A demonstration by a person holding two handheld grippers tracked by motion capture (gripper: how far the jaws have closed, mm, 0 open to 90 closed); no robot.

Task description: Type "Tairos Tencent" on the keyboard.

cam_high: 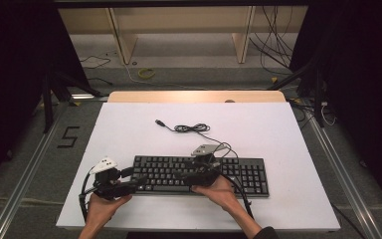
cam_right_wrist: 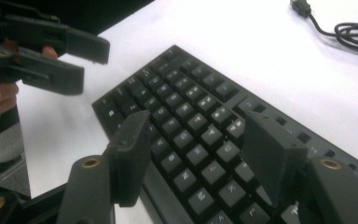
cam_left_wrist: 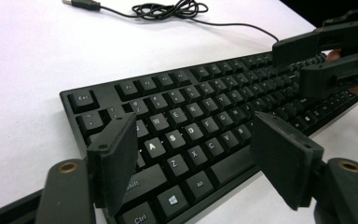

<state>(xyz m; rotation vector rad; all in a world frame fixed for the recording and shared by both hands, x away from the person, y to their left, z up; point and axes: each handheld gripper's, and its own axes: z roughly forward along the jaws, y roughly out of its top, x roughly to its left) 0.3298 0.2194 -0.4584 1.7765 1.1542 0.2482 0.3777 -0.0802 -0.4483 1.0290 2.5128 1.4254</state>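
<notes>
Right gripper view: keyboard [cam_right_wrist: 200, 135] lies beneath the right gripper [cam_right_wrist: 193, 154], fingers [cam_right_wrist: 130, 154] spread apart, clamping nothing.

Light falls from above onto the flat white tabletop [cam_high: 129, 129], which is the brightest area in the high view, while the room to both sides drops into near black. The matte black plastic keyboard [cam_high: 199, 174] casts only a thin soft shadow along its near edge, and its keys show little glare. The high view is soft and slightly grainy, with key legends unreadable. In the left gripper view the white legends are crisp at centre [cam_left_wrist: 172, 137], whereas the near jaws and the coiled black cable [cam_left_wrist: 172, 9] look softer. The right gripper view is dimmer, its far corner blurred.
</notes>
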